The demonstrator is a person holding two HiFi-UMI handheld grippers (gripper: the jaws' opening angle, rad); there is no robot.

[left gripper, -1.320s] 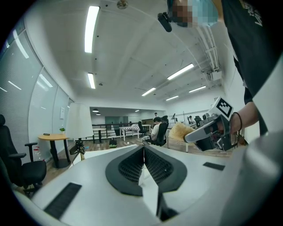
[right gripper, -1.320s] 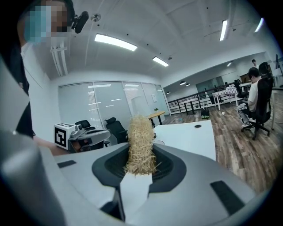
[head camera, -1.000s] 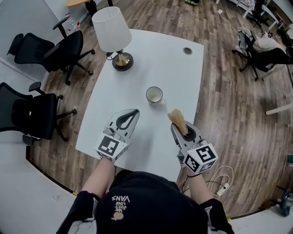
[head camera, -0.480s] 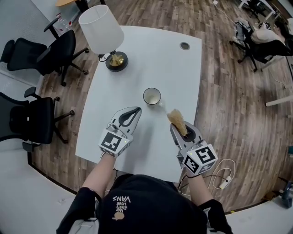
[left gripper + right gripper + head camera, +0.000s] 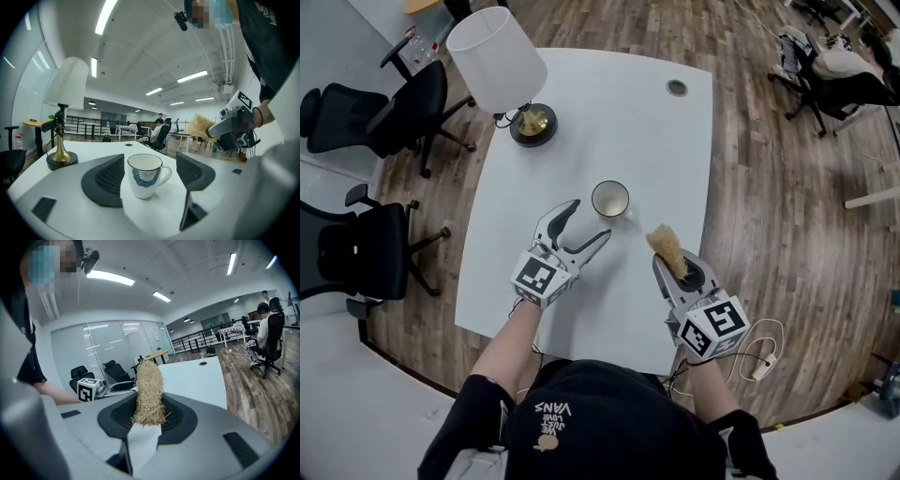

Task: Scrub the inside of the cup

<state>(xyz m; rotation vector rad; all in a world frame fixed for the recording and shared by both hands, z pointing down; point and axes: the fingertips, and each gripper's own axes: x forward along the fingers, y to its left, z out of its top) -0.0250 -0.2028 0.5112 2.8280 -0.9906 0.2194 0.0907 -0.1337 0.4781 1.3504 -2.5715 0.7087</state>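
- Closest in, the right gripper (image 5: pixel 673 269), grey moulded plastic, is clamped tight on a straw-coloured bundle of coarse fibres (image 5: pixel 664 245). The bundle sits just right of the white ceramic cup (image 5: pixel 610 199) and clear of it.
- Next out, the left gripper (image 5: pixel 588 221) has just been opening its jaws. Its ribbed black pads (image 5: pixel 110 180) stand wide, with the cup upright in the gap just past their tips, touched by neither.
- That cup rests on the smooth white table (image 5: pixel 628 112). It is round-rimmed with a thin dark line along the edge.
- From the head view only the cup's rim and pale inside show. The left gripper view adds a blue fan-like motif on its glossy side and a loop handle turned toward the fibre bundle.
- Beyond the cup and to its left stands a lamp (image 5: pixel 495 58) with a white tapered shade, a brass stem and a round black foot.
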